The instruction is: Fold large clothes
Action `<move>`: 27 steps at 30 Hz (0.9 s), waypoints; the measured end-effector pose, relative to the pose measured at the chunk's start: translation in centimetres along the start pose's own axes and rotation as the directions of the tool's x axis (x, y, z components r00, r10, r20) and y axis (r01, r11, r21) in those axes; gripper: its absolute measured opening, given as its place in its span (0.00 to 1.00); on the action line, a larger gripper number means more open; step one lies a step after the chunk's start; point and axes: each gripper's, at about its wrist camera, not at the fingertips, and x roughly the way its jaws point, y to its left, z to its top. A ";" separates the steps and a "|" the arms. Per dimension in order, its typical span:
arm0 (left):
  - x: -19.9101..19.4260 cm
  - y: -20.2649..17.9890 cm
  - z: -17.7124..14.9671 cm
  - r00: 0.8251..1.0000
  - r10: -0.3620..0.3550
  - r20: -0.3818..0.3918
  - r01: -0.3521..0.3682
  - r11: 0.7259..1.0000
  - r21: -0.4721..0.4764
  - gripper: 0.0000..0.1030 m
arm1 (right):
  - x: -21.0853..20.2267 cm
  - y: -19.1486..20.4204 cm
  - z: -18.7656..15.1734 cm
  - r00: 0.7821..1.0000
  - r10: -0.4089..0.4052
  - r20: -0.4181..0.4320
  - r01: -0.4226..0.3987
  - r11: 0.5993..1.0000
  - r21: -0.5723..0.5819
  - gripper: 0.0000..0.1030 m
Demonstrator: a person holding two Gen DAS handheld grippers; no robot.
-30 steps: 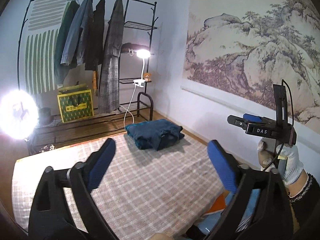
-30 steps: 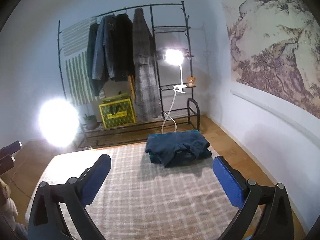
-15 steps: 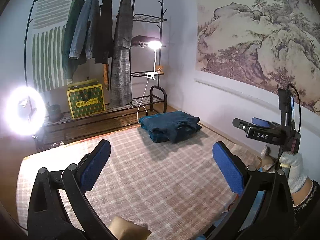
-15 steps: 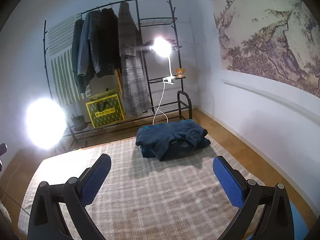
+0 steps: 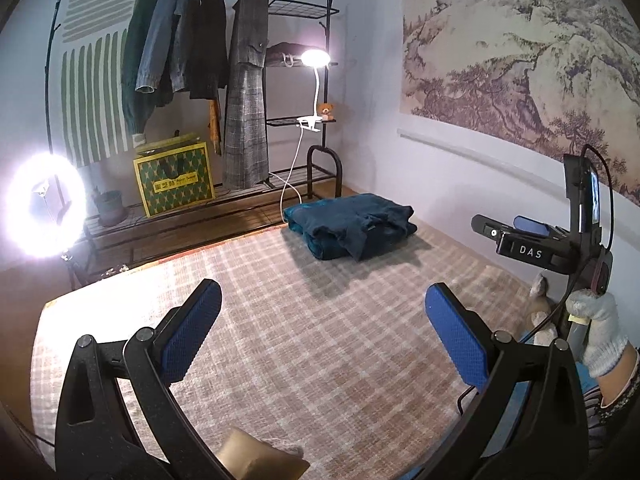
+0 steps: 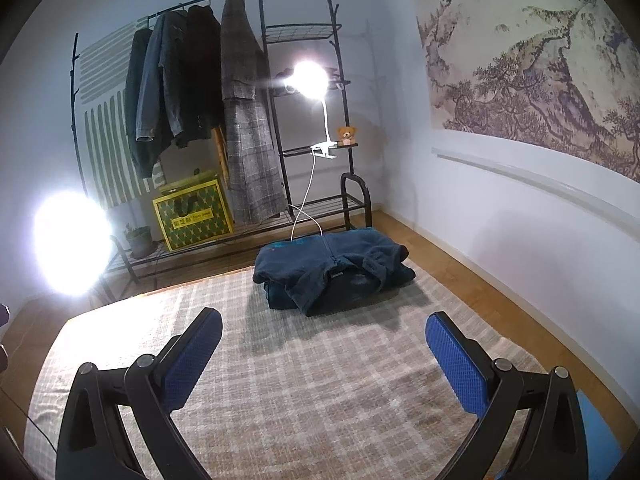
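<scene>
A dark blue folded fleece jacket (image 5: pixel 352 226) lies at the far edge of a checked rug (image 5: pixel 304 340); it also shows in the right wrist view (image 6: pixel 332 272) on the rug (image 6: pixel 304 392). My left gripper (image 5: pixel 322 328) is open and empty, held above the rug well short of the jacket. My right gripper (image 6: pixel 324 350) is open and empty, also above the rug and short of the jacket. The right gripper's body (image 5: pixel 536 246) shows at the right of the left wrist view, held by a gloved hand.
A black clothes rack (image 6: pixel 256 92) with hanging coats stands behind the rug, with a yellow box (image 6: pixel 192 216), a clip lamp (image 6: pixel 308 80) and a small bear on it. A bright ring light (image 5: pixel 44 204) stands at the left. A wall runs along the right.
Both grippers have shifted a little, so the jacket and rack now sit slightly differently in view. Both stay open and empty. The jacket has not moved.
</scene>
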 end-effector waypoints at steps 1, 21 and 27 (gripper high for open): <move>0.1 0.0 0.0 1.000 0.000 -0.003 0.000 1.000 -0.002 1.00 | 0.2 0.0 0.0 1.000 -0.001 -0.003 0.001 1.000 0.001 1.00; -0.3 -0.2 -0.1 1.000 -0.001 0.002 0.001 1.000 0.002 1.00 | 0.8 -1.0 -0.6 0.999 -0.017 -0.028 0.018 0.999 0.031 1.00; -0.3 -0.2 -0.2 1.000 0.001 0.003 -0.001 1.000 0.001 1.00 | 0.9 -0.5 -0.7 1.000 -0.018 -0.025 0.018 1.000 0.006 1.00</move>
